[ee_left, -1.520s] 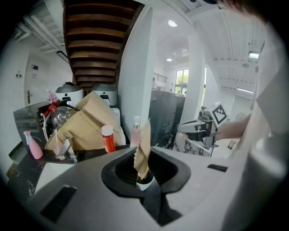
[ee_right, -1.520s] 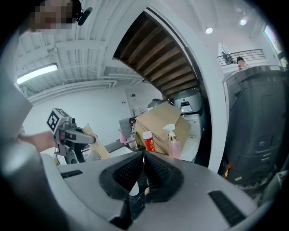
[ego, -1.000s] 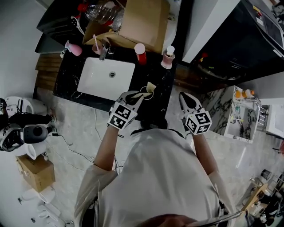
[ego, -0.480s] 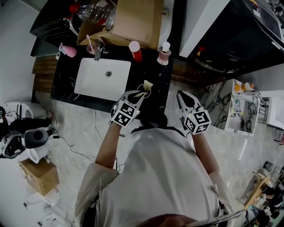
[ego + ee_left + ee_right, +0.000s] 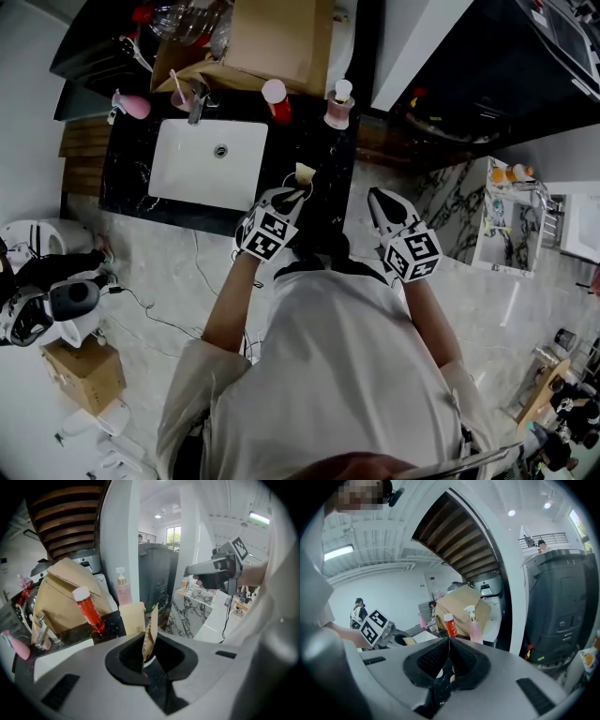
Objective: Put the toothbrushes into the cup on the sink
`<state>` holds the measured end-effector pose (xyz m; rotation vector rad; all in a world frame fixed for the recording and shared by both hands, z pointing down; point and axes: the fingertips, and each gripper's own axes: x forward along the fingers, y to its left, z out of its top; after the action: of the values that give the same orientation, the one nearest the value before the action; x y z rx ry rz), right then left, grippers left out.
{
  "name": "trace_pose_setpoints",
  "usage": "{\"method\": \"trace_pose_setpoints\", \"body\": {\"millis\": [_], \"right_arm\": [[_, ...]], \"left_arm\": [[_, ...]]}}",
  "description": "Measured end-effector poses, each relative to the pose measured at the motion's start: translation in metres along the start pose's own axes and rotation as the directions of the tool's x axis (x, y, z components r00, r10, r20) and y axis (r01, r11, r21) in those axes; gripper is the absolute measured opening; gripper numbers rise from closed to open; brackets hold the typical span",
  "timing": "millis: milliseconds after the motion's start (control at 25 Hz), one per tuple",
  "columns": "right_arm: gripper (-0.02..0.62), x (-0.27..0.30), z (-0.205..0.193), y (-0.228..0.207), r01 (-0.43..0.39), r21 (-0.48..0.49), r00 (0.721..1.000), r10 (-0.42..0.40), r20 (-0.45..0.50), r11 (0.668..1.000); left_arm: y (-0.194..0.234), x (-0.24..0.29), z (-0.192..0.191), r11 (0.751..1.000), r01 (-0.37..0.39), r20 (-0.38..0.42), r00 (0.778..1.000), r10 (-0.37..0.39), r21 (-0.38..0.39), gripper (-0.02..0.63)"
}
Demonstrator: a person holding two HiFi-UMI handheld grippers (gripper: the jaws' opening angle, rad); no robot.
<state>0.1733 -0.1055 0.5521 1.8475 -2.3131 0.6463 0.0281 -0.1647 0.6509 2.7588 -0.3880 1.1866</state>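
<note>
Counter (image 5: 314, 141) of black stone fills the top of my head view, with a white basin (image 5: 206, 173) set in it and a cardboard box (image 5: 272, 42) behind, then a red bottle (image 5: 277, 98) and a pink pump bottle (image 5: 337, 105). The pink cup (image 5: 180, 97) sits by the tap at the basin's far rim, well apart from both grippers. My left gripper (image 5: 292, 192) hangs over the counter's near edge, clamped on a thin tan paper packet (image 5: 150, 632) that stands edge-on between the pads. I judge it a wrapped toothbrush: light, with a crumply skin and a stiff core, so the hold belongs low on the stiff part. A second tan packet (image 5: 132, 618) shows just behind. My right gripper (image 5: 378, 202) is closed on nothing, beside the counter
</note>
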Motion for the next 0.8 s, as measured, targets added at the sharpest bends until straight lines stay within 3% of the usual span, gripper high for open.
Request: {"method": "trace_pose_setpoints", "body": {"millis": [280,560,800], "right_arm": [[0.037,-0.006,-0.007,-0.001,0.023,0.007,1.000,-0.023,-0.007,1.000],[0.037,-0.008,-0.014,0.000,0.027,0.013,1.000,-0.027,-0.013,1.000],[0.037,-0.010,-0.017,0.007,0.014,0.008,1.000,-0.013,-0.014,1.000]], "left_arm": [[-0.001,0.009,-0.004,1.000,-0.002,0.015,1.000,0.003,-0.015,0.071],[-0.005,0.012,-0.010,1.000,0.004,0.013,1.000,-0.004,-0.026,0.166],[-0.007,0.006,-0.011,0.998,-0.011,0.046,0.999,0.014,-0.061,0.190]]}}
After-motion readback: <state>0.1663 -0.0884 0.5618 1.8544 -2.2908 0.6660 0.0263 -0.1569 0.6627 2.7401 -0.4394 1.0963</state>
